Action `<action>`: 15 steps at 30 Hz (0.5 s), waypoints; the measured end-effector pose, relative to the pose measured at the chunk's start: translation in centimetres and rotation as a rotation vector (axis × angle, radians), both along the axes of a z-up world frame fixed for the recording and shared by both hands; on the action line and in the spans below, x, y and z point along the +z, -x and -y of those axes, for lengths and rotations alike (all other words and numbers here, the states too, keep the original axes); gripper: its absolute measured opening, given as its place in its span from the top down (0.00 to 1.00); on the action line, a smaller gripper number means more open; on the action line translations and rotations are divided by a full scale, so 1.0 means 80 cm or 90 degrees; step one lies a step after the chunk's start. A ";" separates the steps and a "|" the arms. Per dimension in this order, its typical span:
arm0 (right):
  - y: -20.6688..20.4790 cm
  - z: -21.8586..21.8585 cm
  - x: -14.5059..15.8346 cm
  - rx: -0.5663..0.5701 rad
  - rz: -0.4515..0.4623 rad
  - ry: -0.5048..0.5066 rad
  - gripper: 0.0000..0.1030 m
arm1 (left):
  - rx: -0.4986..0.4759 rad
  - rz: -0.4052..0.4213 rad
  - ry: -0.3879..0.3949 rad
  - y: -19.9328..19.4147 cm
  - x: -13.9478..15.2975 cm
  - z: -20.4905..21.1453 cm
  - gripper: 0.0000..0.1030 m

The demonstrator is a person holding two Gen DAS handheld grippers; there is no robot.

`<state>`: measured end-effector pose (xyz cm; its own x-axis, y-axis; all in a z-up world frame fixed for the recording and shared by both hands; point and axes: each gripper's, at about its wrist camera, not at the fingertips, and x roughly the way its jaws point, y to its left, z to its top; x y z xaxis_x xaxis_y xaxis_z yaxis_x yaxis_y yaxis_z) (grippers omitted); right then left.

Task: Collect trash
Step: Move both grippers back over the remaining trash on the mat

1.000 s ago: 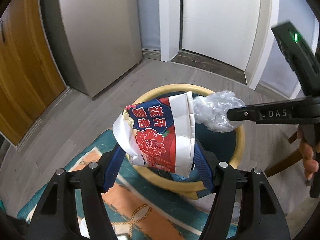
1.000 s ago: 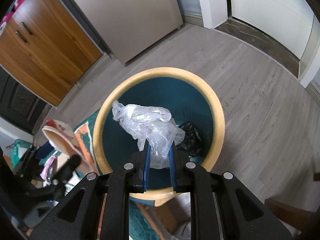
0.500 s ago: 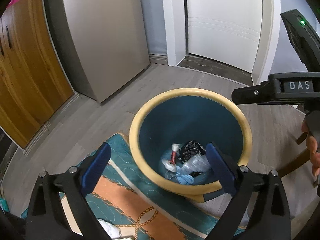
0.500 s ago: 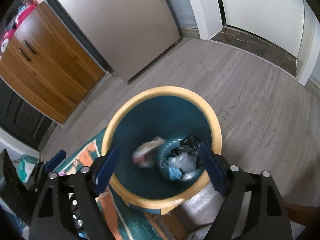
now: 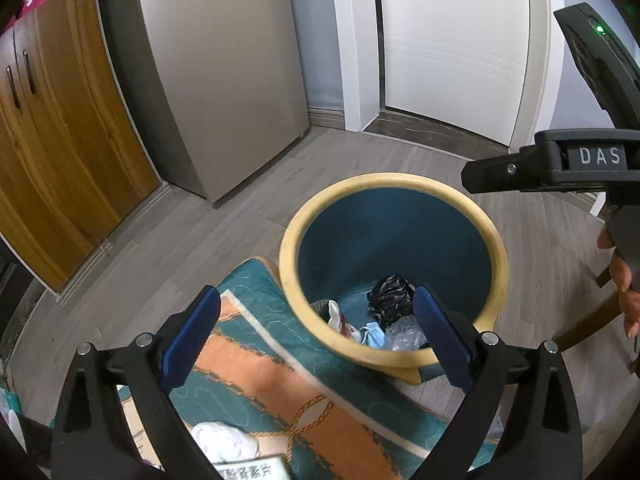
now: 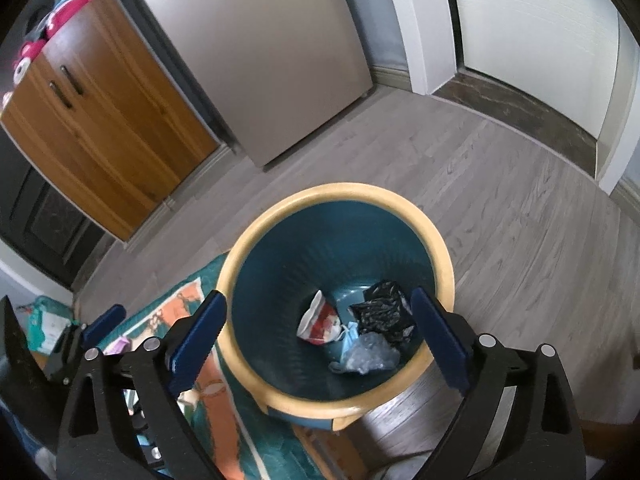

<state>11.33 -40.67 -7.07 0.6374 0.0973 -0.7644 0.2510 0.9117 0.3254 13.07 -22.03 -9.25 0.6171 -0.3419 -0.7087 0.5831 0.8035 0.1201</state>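
2 hand-held grippers hang over a round waste bin (image 6: 340, 402) with a cream rim and teal inside, standing on a grey wood floor (image 6: 520, 240) at the lower centre of both views.

The left gripper (image 5: 316, 330) has its blue pads spread wide with nothing between them. 1 second ago those pads clamped a red, white and blue snack packet (image 6: 318, 320); that packet now lies at the bottom of the bin, left of centre among the rubbish.

The right gripper (image 6: 318, 342) is opening, its jaws already far apart and empty. 1 second ago it pinched a crumpled clear plastic bag (image 6: 366, 354); that bag now rests on the bin floor, just below a black plastic bag (image 6: 384, 314) and beside a pale blue scrap (image 6: 348, 334).

In the left wrist view the right gripper's black body enters from the upper right edge, with a person's fingers (image 5: 622, 276) on its handle, clear of the bin.

A teal and orange rug (image 5: 256, 364) lies at the lower left, touching the bin's base. A white crumpled piece (image 5: 224, 442) sits on the rug near the bottom edge. A wooden cabinet (image 5: 60, 152) and a steel fridge (image 5: 224, 72) fill the upper left; a white door (image 5: 452, 48) stands at the upper right.
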 end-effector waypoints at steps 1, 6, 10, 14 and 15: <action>0.001 -0.003 0.002 0.002 0.002 0.004 0.08 | 0.002 0.003 0.000 0.003 0.003 -0.006 0.08; 0.011 -0.022 0.016 0.017 0.015 0.016 0.07 | 0.028 0.015 0.008 0.018 0.023 -0.041 0.07; 0.022 -0.040 0.028 0.026 0.028 0.023 0.07 | 0.053 0.029 0.008 0.032 0.038 -0.073 0.06; 0.037 -0.055 0.038 0.020 0.038 -0.004 0.06 | 0.079 0.047 -0.006 0.050 0.050 -0.110 0.06; 0.039 -0.058 0.039 0.018 0.039 -0.011 0.06 | 0.086 0.050 -0.010 0.057 0.051 -0.119 0.06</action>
<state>8.22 -36.01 -3.93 0.6792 0.1293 -0.7225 0.2042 0.9122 0.3553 8.55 -12.49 -5.14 0.7109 -0.2411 -0.6607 0.4579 0.8717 0.1746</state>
